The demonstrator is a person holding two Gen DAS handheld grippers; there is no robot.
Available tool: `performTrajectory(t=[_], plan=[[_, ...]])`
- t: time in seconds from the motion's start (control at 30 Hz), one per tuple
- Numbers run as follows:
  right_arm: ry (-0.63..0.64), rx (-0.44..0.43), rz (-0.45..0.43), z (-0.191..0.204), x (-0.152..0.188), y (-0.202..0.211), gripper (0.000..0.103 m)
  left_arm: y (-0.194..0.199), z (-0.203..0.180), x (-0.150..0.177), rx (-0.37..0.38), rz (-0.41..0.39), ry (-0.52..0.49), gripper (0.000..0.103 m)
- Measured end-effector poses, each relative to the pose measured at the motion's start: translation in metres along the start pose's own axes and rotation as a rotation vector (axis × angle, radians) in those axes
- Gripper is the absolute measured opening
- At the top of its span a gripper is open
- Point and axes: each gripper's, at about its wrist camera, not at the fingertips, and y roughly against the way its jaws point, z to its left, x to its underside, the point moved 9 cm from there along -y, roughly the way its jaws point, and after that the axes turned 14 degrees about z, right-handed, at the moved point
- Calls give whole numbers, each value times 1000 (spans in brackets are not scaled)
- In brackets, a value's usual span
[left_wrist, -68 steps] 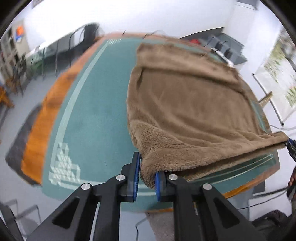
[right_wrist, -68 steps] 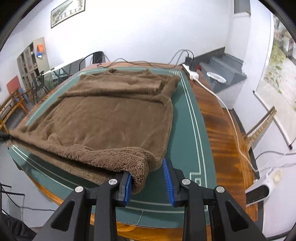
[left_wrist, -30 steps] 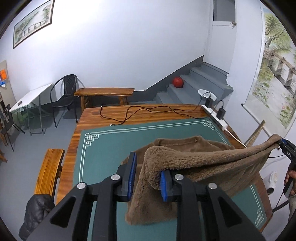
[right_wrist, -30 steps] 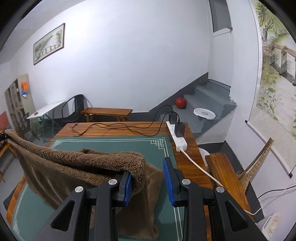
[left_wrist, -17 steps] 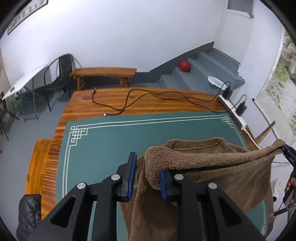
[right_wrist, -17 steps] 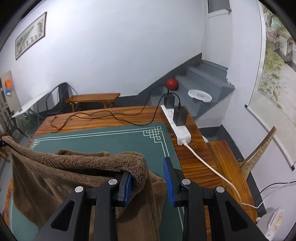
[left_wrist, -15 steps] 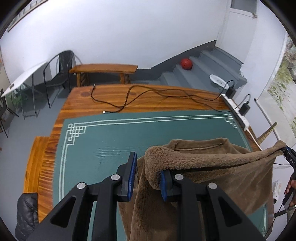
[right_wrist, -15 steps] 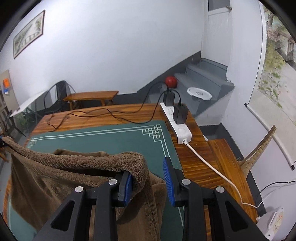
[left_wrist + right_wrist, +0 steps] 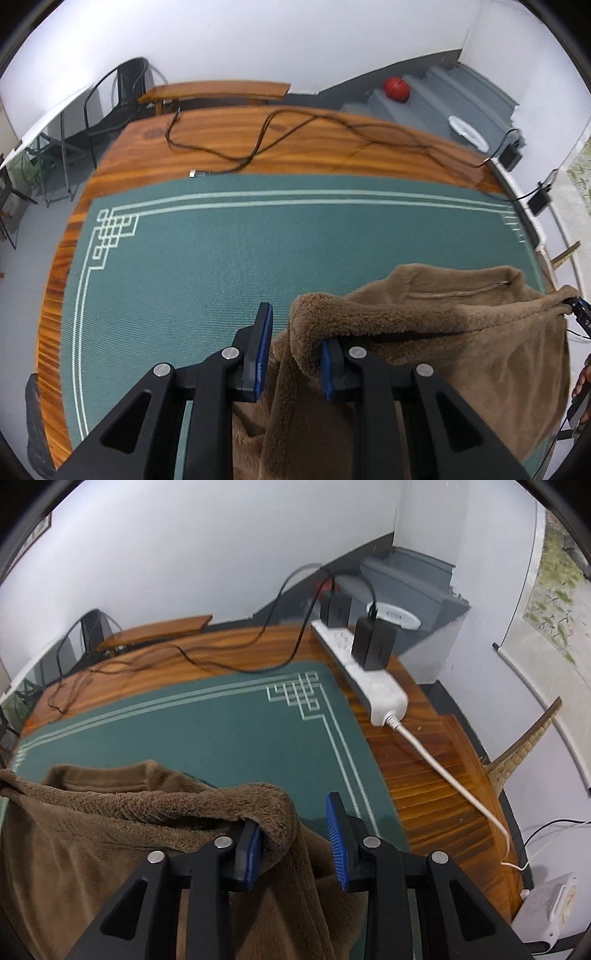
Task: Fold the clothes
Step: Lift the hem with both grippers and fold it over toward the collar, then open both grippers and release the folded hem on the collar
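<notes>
A brown fleece garment hangs between my two grippers over the green mat, its collar end lying on the mat. My left gripper has one corner bunched between its blue pads and draped over the right finger; its jaws are opening. At the right edge of the left wrist view the right gripper holds the other corner, a hand below it. In the right wrist view the garment drapes over the left finger of my right gripper, which is shut on it.
The mat lies on a wooden table with black cables along its far side. A white power strip with plugs lies on the right edge. A bench, a chair and stairs stand beyond.
Both grippers have carried the garment's edge up from the near side, forward, and down toward the mat. The views now tip more steeply onto the table, and the garment is doubled over itself.
</notes>
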Motion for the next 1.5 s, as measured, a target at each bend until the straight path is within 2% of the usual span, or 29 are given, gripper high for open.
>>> performTrajectory(t=[0.07, 0.13, 0.17, 0.2, 0.23, 0.27, 0.3, 0.43, 0.67, 0.7, 0.8, 0.97, 1.07, 1.27, 1.5], plan=[[-5, 3, 24, 1, -1, -15, 32, -15, 4, 0, -40, 21, 6, 44], [-10, -10, 65, 2, 2, -29, 33, -26, 5, 2, -69, 40, -7, 49], [-10, -16, 87, 3, 4, -36, 39, -32, 7, 3, -84, 49, -13, 56], [-7, -3, 92, 3, 5, -40, 56, -34, 10, 4, -101, 51, -10, 67], [-5, 7, 96, 2, 7, -43, 64, -37, 14, 4, -117, 52, -7, 72], [-4, 0, 100, 1, 8, -43, 73, -39, 18, 4, -133, 54, -3, 82], [-4, -7, 104, 1, 10, -43, 74, -39, 23, 5, -125, 56, 8, 84], [7, -31, 100, 0, 16, -34, 74, -34, 33, 12, 13, 98, 53, 85], [11, -26, -51, -2, 21, 19, 77, -1, 27, 38, 50, 76, 3, 86], [8, -30, -63, -1, 22, 22, 77, 2, 24, 40, 60, 77, 2, 86], [33, -65, -90, 13, 28, 32, 77, 9, 10, 43, 169, 94, 18, 86], [79, -76, -123, 31, 39, 44, 77, 38, -14, 53, 197, 29, -59, 86], [97, -110, -77, 35, 46, 31, 77, 44, -25, 59, 198, 0, -96, 86], [165, -135, 15, 54, 50, 1, 77, 7, -37, 53, 174, 55, -108, 86], [152, -69, 120, 51, 38, -43, 77, -37, -25, 42, 76, 109, -57, 86]])
